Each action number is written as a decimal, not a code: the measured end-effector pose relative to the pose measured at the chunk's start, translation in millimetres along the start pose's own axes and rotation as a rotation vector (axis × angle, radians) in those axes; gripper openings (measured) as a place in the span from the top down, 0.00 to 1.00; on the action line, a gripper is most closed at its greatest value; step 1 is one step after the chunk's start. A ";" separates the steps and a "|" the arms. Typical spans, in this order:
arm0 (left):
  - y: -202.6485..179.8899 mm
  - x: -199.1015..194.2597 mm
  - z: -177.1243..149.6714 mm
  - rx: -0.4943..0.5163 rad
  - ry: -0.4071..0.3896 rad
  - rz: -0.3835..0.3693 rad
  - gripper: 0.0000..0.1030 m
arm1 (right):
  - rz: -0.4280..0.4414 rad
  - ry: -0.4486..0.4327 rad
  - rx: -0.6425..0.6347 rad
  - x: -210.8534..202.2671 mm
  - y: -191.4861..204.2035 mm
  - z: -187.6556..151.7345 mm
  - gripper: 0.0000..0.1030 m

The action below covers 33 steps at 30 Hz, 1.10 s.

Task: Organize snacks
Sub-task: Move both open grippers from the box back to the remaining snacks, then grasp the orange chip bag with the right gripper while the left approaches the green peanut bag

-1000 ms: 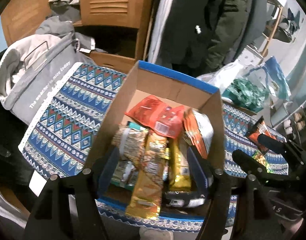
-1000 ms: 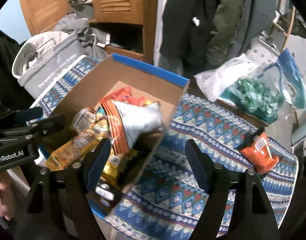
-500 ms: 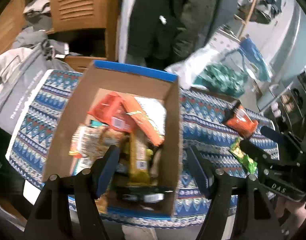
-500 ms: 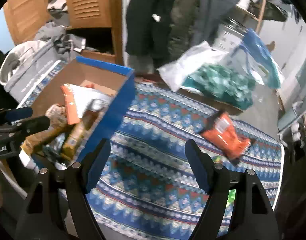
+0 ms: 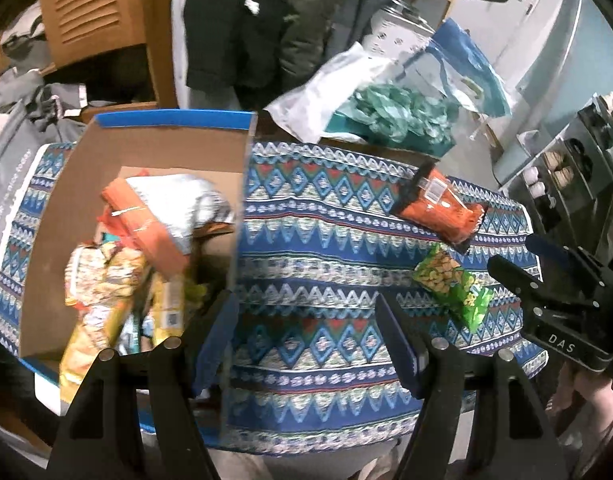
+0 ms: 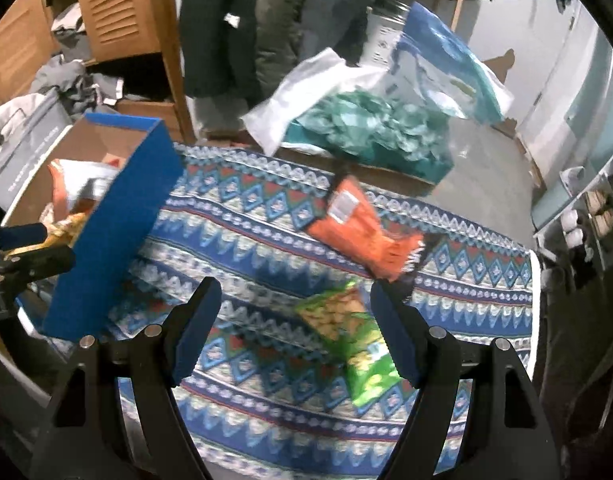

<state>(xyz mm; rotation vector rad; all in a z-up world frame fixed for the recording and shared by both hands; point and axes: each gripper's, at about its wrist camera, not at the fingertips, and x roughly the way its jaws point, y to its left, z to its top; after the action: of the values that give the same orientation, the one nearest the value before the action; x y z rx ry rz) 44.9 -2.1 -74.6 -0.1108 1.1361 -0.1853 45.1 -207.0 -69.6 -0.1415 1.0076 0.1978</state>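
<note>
A blue-edged cardboard box [image 5: 170, 118] [image 6: 118, 216] holding several snack packets stands at the left of the patterned tablecloth [image 5: 326, 280] [image 6: 258, 240]. An orange packet [image 5: 440, 210] [image 6: 358, 228] and a green packet [image 5: 452, 286] [image 6: 346, 332] lie loose on the cloth to the right. My left gripper [image 5: 306, 340] hovers open over the cloth just right of the box wall, with nothing between its fingers. My right gripper [image 6: 294, 332] is open above the cloth, and the green packet lies under its right finger [image 6: 394, 340]. Each gripper shows at the edge of the other's view.
A white plastic bag [image 5: 326, 92] and a teal bundle [image 6: 370, 132] sit at the table's far edge, with a blue bag [image 6: 446, 68] behind. Dark coats [image 5: 242, 20] hang beyond. A grey bag [image 5: 10, 152] lies left of the box. Shelves [image 5: 566, 160] stand at the right.
Both grippers have swept to the right, away from over the box and out over the cloth. The orange and green packets have come into closer view. Both stay open and empty.
</note>
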 end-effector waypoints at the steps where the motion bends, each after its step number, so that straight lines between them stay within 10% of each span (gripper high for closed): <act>1: -6.7 4.3 3.4 -0.001 0.007 0.002 0.30 | 0.000 0.002 -0.003 2.1 -6.4 0.8 0.26; 33: -64.4 155.3 81.9 -0.023 0.153 0.037 0.25 | -0.008 0.219 -0.328 163.3 -59.0 38.5 0.26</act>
<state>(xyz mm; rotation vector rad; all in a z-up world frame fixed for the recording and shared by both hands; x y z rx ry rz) 176.9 -97.2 -166.9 -0.0975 1.2919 -0.1494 175.0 -240.2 -186.5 -0.4737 1.1866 0.3451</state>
